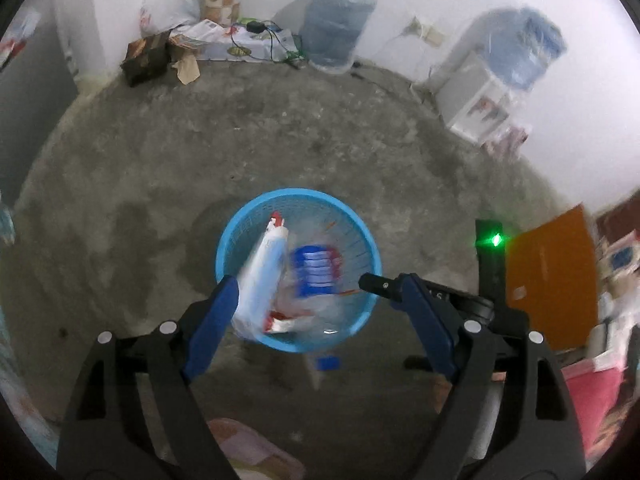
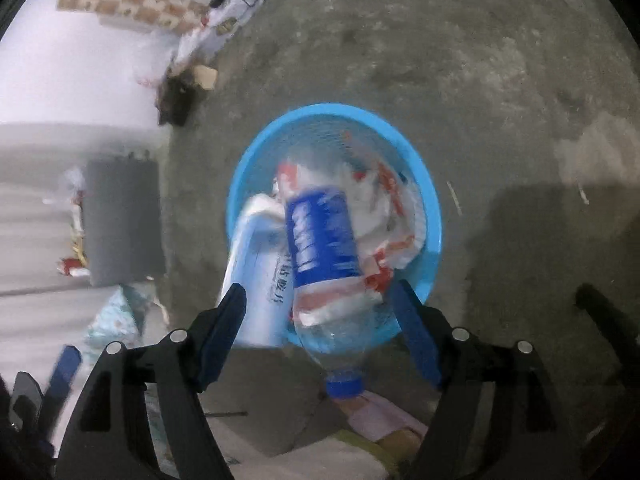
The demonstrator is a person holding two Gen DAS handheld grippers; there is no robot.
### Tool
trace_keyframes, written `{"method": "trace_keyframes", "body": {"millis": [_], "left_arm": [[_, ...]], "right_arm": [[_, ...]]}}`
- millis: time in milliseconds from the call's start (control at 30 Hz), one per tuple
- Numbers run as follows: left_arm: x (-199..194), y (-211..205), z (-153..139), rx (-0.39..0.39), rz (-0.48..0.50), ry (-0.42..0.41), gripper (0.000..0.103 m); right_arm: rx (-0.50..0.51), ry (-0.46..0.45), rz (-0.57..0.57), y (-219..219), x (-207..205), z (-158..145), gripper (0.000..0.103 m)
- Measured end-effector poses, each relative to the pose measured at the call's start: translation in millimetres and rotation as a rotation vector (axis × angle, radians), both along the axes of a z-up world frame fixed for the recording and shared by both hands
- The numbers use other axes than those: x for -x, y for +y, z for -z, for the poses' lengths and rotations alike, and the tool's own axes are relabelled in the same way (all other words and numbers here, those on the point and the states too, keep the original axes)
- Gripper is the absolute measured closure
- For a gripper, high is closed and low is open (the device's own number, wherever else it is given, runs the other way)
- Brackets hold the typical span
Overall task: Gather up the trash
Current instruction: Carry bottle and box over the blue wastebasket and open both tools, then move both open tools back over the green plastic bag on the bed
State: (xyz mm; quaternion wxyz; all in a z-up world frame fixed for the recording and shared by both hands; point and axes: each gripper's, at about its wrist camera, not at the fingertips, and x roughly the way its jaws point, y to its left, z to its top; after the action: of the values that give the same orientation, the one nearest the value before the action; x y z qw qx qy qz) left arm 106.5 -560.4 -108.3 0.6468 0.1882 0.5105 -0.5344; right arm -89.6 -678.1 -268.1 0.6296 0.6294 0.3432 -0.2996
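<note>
Left wrist view: left gripper [image 1: 298,292] held above blue mesh basket [image 1: 236,236] on grey concrete floor [image 1: 320,140], jaws spread wide apart, nothing clamped. White tube-shaped pack [image 1: 262,276] blurred, leaning against the left blue finger, its red end pointing far into the basket; seemingly dropping in, not pressed from both sides. Plastic bottle [image 1: 316,270] with blue label just right of it, over the basket. Right gripper [image 1: 380,286] visible at the right, near the basket rim. Right wrist view: right gripper [image 2: 320,300] also with jaws apart, same bottle [image 2: 324,248] lying between them with blue cap [image 2: 345,385] toward the camera, body over the basket [image 2: 432,216]; contact with the pads impossible to tell because of blur, but no squeeze visible. White pack [image 2: 260,280] at the left, crumpled white-and-red wrappers [image 2: 392,216] already inside. Judged as light things: empty bottle thin, smooth and easily dented, best taken across the labelled middle; pack soft and a little slippery, best taken at mid-length. Basket itself light, likely to tip if pushed at the rim. Large water jugs [image 1: 336,20] far at the wall, well apart.
</note>
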Motion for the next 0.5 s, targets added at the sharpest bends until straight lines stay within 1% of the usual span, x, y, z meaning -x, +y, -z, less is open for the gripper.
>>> {"method": "trace_keyframes", "body": {"millis": [33,100,167,233,333,367,433,467,500], "left_arm": [[-3,7,-6,0.019,-0.013,-0.01,0.024],[-8,18,-18,0.042,-0.028,-0.03,0.024],[-10,29,-30,0.073,-0.042,-0.033,0.024],[-9,49,-50,0.103,-0.055,-0.041,0.024],[-6,79,-82,0.14,-0.073,-0.064,0.024],[-5,88,-90,0.149,-0.076,-0.069,0.024],[-1,116,-117,0.19,-0.09,-0.084,0.024],[1,128,-127,0.205,-0.094,-0.091,0.023],[4,149,-143,0.233,-0.105,-0.107,0.022]], "right_arm": [[0.022,-0.01,0.001,4,1,-3,0.029],[0.064,0.004,-0.002,11,0,-9,0.029],[0.083,-0.008,-0.004,14,0,-11,0.029],[0.102,-0.004,-0.004,20,-1,-20,0.029],[0.147,-0.003,-0.021,29,-8,-43,0.029],[0.173,-0.012,-0.039,37,-13,-56,0.029],[0.216,-0.032,-0.076,50,-24,-78,0.029],[0.252,-0.048,-0.108,62,-33,-97,0.029],[0.277,-0.06,-0.134,70,-40,-109,0.029]]}}
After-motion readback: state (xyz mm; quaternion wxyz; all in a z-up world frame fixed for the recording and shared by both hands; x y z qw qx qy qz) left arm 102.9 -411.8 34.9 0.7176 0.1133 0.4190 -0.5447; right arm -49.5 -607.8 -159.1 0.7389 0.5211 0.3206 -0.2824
